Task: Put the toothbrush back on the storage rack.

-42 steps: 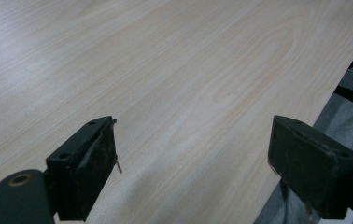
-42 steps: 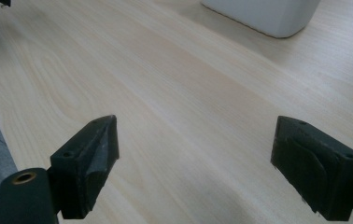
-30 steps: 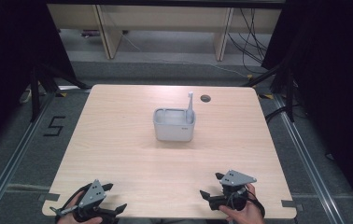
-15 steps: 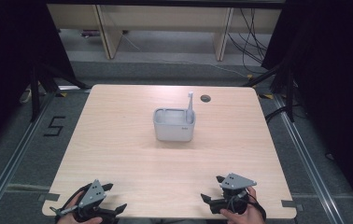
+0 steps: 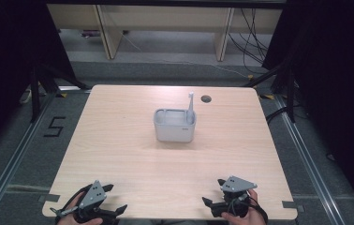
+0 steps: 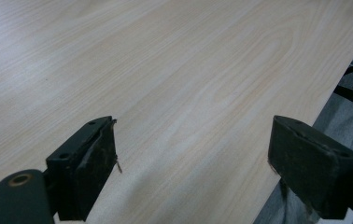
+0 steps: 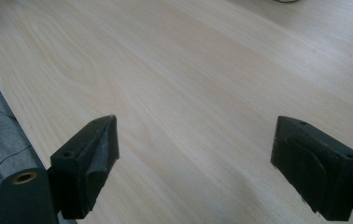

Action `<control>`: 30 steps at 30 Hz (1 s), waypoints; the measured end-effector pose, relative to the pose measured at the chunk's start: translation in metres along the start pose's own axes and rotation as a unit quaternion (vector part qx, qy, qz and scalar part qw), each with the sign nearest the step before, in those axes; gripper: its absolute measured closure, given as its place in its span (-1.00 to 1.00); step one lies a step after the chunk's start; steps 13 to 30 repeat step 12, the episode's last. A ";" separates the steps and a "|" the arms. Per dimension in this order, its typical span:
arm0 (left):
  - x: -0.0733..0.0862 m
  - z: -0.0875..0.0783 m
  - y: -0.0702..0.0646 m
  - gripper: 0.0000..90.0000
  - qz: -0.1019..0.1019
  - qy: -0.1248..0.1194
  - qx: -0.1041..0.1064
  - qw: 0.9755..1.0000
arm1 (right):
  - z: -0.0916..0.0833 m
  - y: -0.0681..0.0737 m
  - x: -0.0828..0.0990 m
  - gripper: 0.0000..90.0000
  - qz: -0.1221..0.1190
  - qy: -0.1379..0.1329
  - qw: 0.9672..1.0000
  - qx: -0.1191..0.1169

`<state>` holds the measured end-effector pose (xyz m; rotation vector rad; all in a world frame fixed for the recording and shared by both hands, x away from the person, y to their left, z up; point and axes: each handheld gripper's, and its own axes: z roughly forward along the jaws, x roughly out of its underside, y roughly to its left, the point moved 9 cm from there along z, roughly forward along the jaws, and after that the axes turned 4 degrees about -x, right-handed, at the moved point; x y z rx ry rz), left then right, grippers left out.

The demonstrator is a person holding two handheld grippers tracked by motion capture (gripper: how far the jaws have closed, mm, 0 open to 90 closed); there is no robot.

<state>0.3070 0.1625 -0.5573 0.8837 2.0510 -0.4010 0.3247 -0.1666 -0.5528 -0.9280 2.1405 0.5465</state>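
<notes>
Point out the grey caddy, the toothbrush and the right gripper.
grey caddy (image 5: 174,133), high view, front wall.
toothbrush (image 5: 190,104), high view, upright handle.
right gripper (image 5: 214,193), high view, between its fingertips.

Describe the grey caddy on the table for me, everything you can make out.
The grey caddy is a small rectangular box with rounded corners, plastic by its look, open on top and seemingly split into compartments. It stands upright near the middle of the wooden table, a little toward the far edge. A pale toothbrush stands in its right end, sticking up above the rim. A small dark mark shows on the front wall. Nothing else touches it.
</notes>
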 end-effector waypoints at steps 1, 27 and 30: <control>0.000 0.000 0.000 -0.67 0.000 0.000 0.000 1.000 | 0.000 0.000 0.000 -0.65 0.003 0.001 1.000 0.000; 0.000 0.000 0.000 -0.67 0.000 0.002 0.001 1.000 | -0.001 -0.002 0.000 -0.65 0.002 -0.001 1.000 0.007; 0.000 0.000 0.000 -0.67 0.000 0.002 0.001 1.000 | -0.001 -0.002 0.000 -0.65 0.002 -0.001 1.000 0.007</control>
